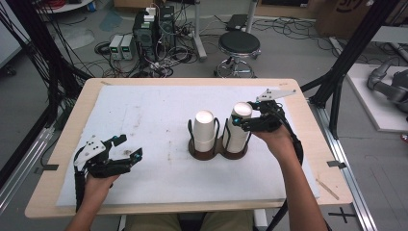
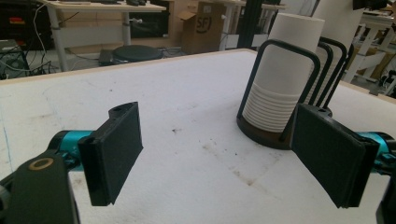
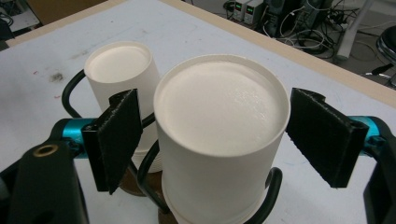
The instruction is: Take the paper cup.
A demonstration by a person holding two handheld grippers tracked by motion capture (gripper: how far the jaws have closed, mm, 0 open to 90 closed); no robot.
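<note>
Cups first: we see two stacks of white paper cups standing upside down, bases up, long axes vertical, in a dark double holder [image 1: 219, 153] with black wire loops, near the middle of the surface [image 1: 144, 110], slightly right of centre. Left stack [image 1: 204, 127] and right stack [image 1: 239, 126] stand side by side, close but apart in the high view.

Right gripper [image 1: 244, 120]: we find it at the top of the right stack, fingers spread, one on each side of the top cup. From the right gripper view, the fingers [image 3: 116, 135] flank the cup with a gap on both sides; not clamped on it.

Left gripper [image 1: 126, 148]: fingers wide open over bare white surface, well apart from the holder, near the front left. It rests low; we cannot tell whether it touches the surface.

View differences:
- left gripper view gives the side profile: nested rims of the left stack [image 2: 275, 93] ribbed near the base, wire loops rising beside it, smudges on the white surface
- right gripper view looks down on the flat round bases of both stacks
- high view alone gives the floor beyond: a round black stool [image 1: 239, 44], electronics boxes and tangled cables [image 1: 154, 33]
</note>
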